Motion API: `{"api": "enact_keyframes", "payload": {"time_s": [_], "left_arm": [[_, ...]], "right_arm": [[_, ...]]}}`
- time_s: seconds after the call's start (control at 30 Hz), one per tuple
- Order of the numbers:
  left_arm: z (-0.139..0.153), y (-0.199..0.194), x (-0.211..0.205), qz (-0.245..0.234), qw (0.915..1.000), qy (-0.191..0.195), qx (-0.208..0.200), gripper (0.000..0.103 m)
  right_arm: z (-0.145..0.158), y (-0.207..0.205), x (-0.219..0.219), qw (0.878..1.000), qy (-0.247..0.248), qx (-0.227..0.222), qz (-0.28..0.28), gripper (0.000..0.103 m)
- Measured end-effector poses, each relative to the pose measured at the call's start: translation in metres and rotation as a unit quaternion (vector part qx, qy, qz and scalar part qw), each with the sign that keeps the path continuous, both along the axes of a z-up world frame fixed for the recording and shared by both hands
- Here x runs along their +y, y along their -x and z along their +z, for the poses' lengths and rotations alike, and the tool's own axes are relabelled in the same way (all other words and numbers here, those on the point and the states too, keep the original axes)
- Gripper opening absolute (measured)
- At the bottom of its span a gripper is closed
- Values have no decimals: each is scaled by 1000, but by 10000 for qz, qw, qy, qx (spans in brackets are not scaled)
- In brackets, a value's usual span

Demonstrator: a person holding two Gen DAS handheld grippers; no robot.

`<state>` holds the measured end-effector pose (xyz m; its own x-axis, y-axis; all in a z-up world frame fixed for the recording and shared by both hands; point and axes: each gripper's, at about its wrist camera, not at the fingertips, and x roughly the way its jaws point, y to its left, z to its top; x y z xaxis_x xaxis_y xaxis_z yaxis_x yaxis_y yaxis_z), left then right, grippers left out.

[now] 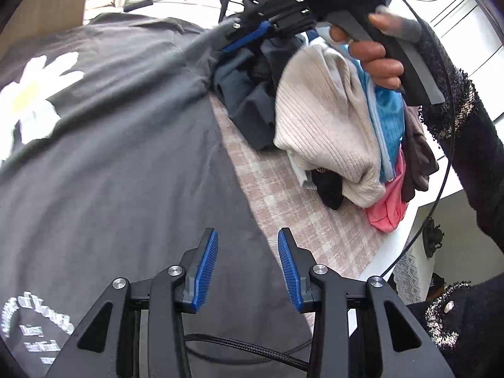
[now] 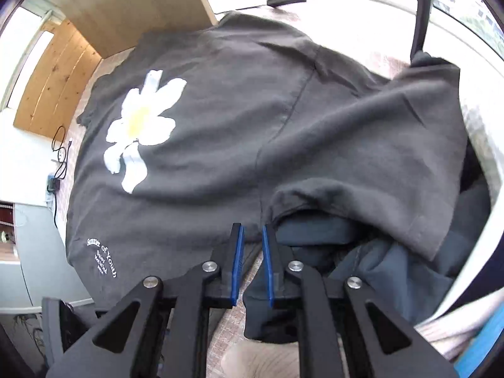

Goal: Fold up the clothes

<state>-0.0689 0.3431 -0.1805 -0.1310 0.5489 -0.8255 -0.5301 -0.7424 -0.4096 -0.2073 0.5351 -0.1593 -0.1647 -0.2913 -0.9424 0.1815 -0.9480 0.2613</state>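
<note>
A dark grey T-shirt [image 2: 220, 132] with a white daisy print lies spread print-up across the bench [image 1: 283, 195], which is covered by a pale checked cloth; its right sleeve [image 2: 362, 170] is bunched and draped over a heap of unfolded clothes [image 1: 330, 119] at the right edge. The step in hand looks like the first fold: taking up the sleeve side to bring it over the body. In the left wrist view the right gripper [image 1: 231, 36] reaches down to the shirt's far right shoulder, its blue fingers lying against the cloth; from its own camera the jaws stand narrowly apart with a sliver of gap, and I cannot tell whether any cloth is pinched between the tips. The person's hand [image 1: 375, 50], in a dark knitted sleeve, wraps the handle from above, the tool pitched steeply downward. The left gripper [image 1: 247, 266] hangs over the shirt's near right hem edge, jaws apart and nothing between them, also tilted down. Next, I judge, the left needs to drop onto the hem and pinch it, so both can lift the side together and carry it across toward the daisy
</note>
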Motion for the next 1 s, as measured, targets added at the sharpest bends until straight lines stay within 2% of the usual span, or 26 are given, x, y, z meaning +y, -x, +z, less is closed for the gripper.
{"api": "enact_keyframes", "payload": {"time_s": [0.03, 0.1, 0.13, 0.2, 0.3, 0.4, 0.57, 0.67, 0.7, 0.73, 0.77, 0.83, 0.9, 0.97, 1.0], "left_arm": [[9, 13, -17, 92, 9997, 177, 141, 37], [24, 40, -51, 293, 9974, 522, 403, 37], [29, 60, -71, 439, 9956, 669, 477, 37], [34, 103, -111, 722, 9929, 796, 507, 37], [31, 159, -149, 825, 9903, 924, 629, 37], [19, 203, -166, 797, 9900, 976, 639, 37], [-12, 255, -186, 681, 9906, 1092, 470, 37], [-32, 278, -194, 595, 9903, 1192, 405, 37], [-38, 285, -196, 587, 9903, 1201, 382, 37], [-41, 289, -198, 631, 9907, 1151, 354, 37], [-44, 293, -200, 668, 9911, 1103, 325, 37], [-50, 308, -202, 717, 9901, 1141, 399, 37], [-51, 322, -203, 777, 9870, 1240, 665, 36], [-51, 335, -205, 916, 9834, 1354, 783, 31], [-47, 339, -207, 944, 9857, 1188, 736, 31]], "right_arm": [[13, 4, -5, 9992, -188, 316, 161, 14], [30, 20, -13, 9931, -554, 986, 296, 32], [36, 29, -16, 9885, -699, 1298, 341, 46], [36, 57, -26, 9805, -803, 1754, 375, 48], [10, 106, -36, 9816, -932, 1650, 245, 48], [-19, 150, -43, 9826, -1202, 1407, 146, 48], [-58, 187, -53, 9787, -1595, 1254, 318, 48], [-66, 196, -59, 9786, -1544, 1300, 409, 48], [-67, 198, -60, 9782, -1525, 1338, 431, 47], [-67, 199, -61, 9781, -1485, 1391, 444, 32], [-67, 200, -61, 9789, -1419, 1401, 453, 4], [-65, 204, -57, 9781, -1420, 1483, 354, 4], [-63, 210, -50, 9770, -1410, 1597, 124, 4], [-66, 213, -47, 9801, -1312, 1492, 52, 6], [-65, 213, -49, 9800, -1349, 1462, 108, 6]]}}
